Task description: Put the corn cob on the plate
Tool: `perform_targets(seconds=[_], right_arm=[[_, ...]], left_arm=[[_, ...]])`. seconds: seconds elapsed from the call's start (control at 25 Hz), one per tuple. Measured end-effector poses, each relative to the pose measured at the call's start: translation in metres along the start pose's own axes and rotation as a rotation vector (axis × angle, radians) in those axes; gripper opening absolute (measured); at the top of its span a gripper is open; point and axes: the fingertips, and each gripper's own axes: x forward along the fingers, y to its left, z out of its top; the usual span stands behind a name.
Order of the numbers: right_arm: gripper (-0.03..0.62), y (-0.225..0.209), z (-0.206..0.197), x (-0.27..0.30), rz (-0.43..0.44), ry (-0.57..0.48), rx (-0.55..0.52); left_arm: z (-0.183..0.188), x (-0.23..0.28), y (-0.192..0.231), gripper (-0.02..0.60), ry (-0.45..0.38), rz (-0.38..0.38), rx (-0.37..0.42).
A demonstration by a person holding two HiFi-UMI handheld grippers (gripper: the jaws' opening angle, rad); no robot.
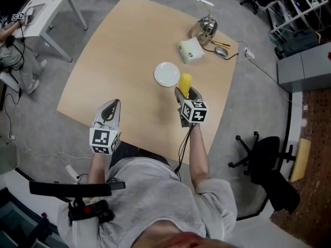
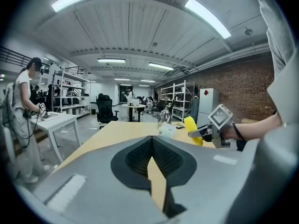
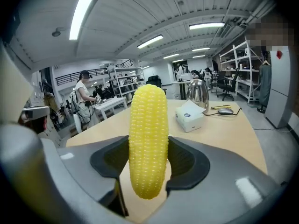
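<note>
While the right gripper [image 1: 187, 93] has its jaws clamped on the corn cob [image 1: 185, 80], held above the table [image 1: 124, 61] just beside the bare white plate [image 1: 166, 74], a white box [image 1: 190, 50] and a metal kettle [image 1: 206, 27] stand beyond. The left gripper [image 1: 110, 107] has its jaws closed on nothing.

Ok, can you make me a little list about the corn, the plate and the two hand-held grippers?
Corn cob: yellow, held up off the table
Plate: white, round, empty, just beside the corn
Right hand-held gripper: jaws closed on the corn cob
Left hand-held gripper: jaws together, holding nothing, by the table's near edge
Further back: silver kettle, white box
Corn on plate: not yet
</note>
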Motion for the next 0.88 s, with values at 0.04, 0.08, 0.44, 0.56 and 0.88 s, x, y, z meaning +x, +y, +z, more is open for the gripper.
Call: perform_targets(seconds=[0.04,0.08,0.44,0.56,0.88], right_arm=[[0.25,-0.003,-0.003,0.006,-0.001,0.018,0.009],[0.25,-0.006,-0.005,0.012,-0.004,0.035,0.014],[0.25,-0.012,-0.019,0.068,0.0,0.157,0.013],[0.25,-0.012,-0.024,0.089,0.011,0.2,0.025],[0.25,-0.01,-0.038,0.127,0.04,0.303,0.05]], left_arm=[[-0.001,0.001,0.0,0.02,0.005,0.002,-0.001],[-0.002,0.001,0.001,0.02,0.01,0.005,-0.001],[-0.014,0.011,0.021,0.02,0.049,0.015,-0.014],[-0.019,0.015,0.029,0.02,0.067,0.016,-0.014],[-0.023,0.018,0.045,0.02,0.087,0.038,-0.027]])
